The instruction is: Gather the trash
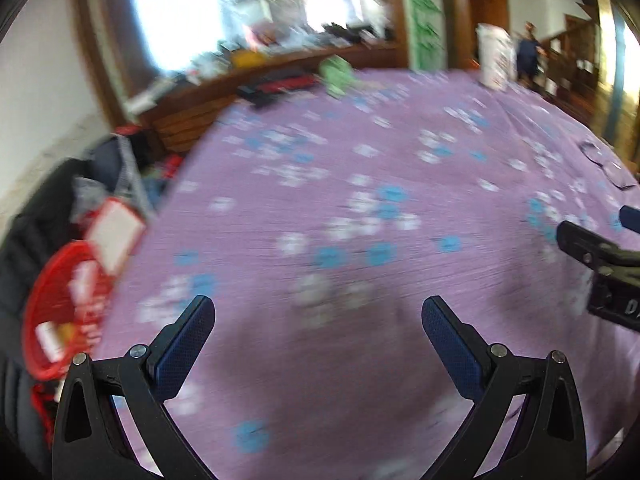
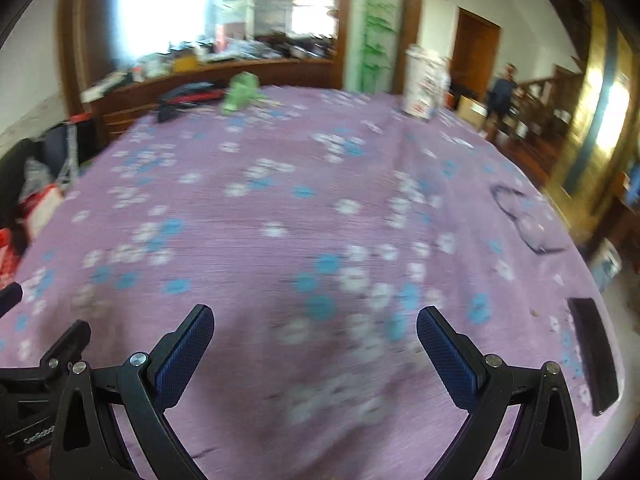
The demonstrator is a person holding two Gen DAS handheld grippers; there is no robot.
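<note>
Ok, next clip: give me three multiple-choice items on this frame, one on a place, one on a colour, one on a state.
1. Where does the red basket sit in the left wrist view?
A. at the left edge of the bedspread
B. at the far right corner
C. between the tongs

2. What is the ground colour of the flowered bedspread?
A. green
B. purple
C. yellow

3. How do the left tongs and right tongs stand?
A. both shut on trash
B. one open, one shut
C. both open, holding nothing

Answers:
1. A, the basket lies by the cloth's left edge, with red and white packaging in it.
2. B, the cloth is purple with white and blue flowers.
3. C, each pair's blue pads stand wide apart with only cloth between them.
</note>
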